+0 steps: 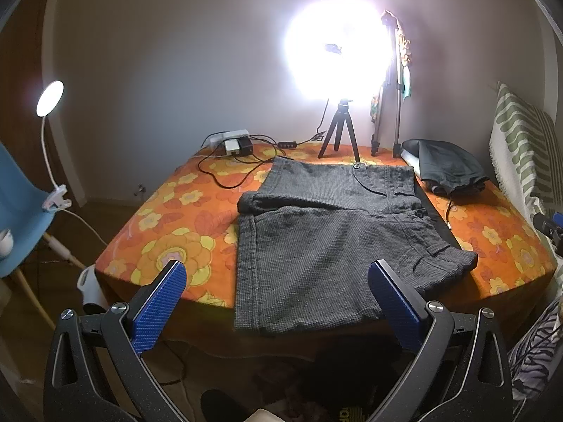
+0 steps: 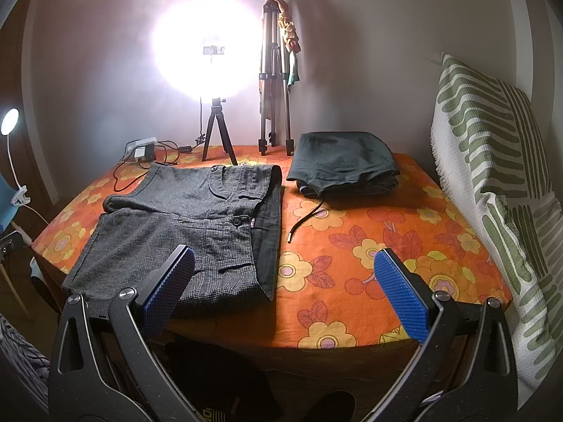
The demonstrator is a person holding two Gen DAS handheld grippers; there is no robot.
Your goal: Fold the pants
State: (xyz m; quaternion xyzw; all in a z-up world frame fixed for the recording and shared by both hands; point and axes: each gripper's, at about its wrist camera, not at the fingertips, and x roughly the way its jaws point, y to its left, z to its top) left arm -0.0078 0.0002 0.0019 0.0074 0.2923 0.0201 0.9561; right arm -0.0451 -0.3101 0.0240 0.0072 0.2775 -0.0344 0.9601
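We hold the left gripper (image 1: 278,302) and right gripper (image 2: 283,290) spread wide and empty, short of the table edge. The grey shorts (image 1: 334,246) lie flat on the floral tablecloth (image 2: 369,246), waistband rightward. To fold cleanly, we judge it best to pinch near-edge hem and waistband corners together, lifting evenly.

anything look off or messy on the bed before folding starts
Mostly tidy. The grey shorts lie flat, but one leg hem hangs over the bed's near edge. A drawstring trails loose from the folded dark pile onto the floral sheet.
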